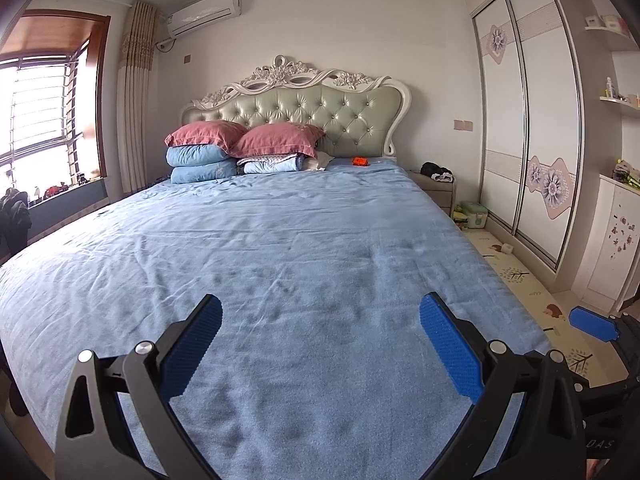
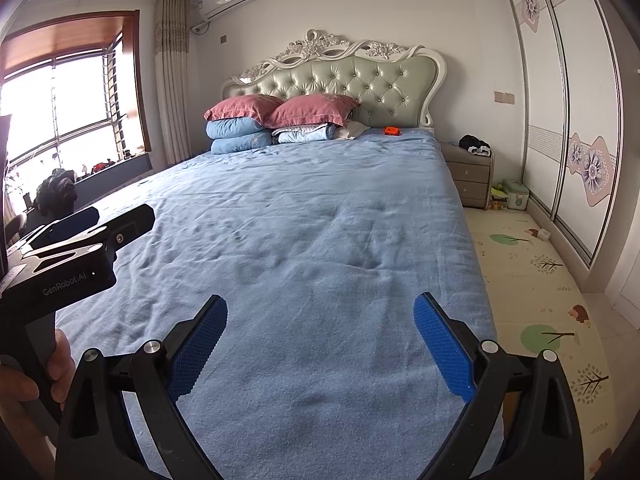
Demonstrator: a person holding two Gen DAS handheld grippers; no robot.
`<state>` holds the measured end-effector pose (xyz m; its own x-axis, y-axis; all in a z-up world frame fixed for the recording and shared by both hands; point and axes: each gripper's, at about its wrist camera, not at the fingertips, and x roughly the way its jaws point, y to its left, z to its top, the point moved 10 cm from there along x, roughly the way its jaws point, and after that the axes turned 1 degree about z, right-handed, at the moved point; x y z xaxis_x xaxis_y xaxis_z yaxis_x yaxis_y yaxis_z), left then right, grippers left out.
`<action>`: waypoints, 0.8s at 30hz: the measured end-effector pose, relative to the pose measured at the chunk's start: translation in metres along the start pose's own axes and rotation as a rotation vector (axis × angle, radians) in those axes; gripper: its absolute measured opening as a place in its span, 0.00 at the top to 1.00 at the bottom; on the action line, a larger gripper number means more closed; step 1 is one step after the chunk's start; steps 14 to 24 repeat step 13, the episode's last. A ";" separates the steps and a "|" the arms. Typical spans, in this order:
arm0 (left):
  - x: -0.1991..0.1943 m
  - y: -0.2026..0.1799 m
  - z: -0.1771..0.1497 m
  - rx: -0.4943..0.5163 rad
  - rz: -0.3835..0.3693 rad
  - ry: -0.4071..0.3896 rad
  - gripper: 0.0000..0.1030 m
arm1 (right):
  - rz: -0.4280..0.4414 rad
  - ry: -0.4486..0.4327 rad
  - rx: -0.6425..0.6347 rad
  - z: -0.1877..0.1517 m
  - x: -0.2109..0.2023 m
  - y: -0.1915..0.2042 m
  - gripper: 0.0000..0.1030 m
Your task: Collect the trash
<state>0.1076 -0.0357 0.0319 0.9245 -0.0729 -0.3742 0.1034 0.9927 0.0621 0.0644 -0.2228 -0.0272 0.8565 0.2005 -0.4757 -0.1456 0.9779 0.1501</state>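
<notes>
Trash is seen as one small orange object [image 1: 359, 161] lying on the blue bedsheet [image 1: 280, 240] at the far end of the bed, just before the tufted headboard [image 1: 320, 116] and to the right of the stacked pillows [image 1: 240, 148]. Its long axis appears to run across the bed, roughly parallel to the headboard; which end is which cannot be told at this size. The left gripper [image 1: 320, 344] is held above the near end of the sheet, jaws spread wide and empty. The right gripper [image 2: 320, 340] is held likewise, jaws released, nothing between them. Both are well apart from the orange object. A hand [image 2: 36, 376] is seen on the left gripper's handle. A nightstand [image 2: 470, 172] stands beside the bed.
</notes>
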 end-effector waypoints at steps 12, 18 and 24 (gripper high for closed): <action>0.006 0.000 -0.006 -0.040 -0.056 0.060 0.04 | 0.003 0.003 0.009 0.002 -0.001 -0.002 0.10; 0.007 -0.001 -0.007 -0.036 -0.055 0.061 0.04 | 0.003 0.003 0.010 0.001 -0.001 -0.003 0.10; 0.007 -0.001 -0.007 -0.036 -0.055 0.061 0.04 | 0.003 0.003 0.010 0.001 -0.001 -0.003 0.10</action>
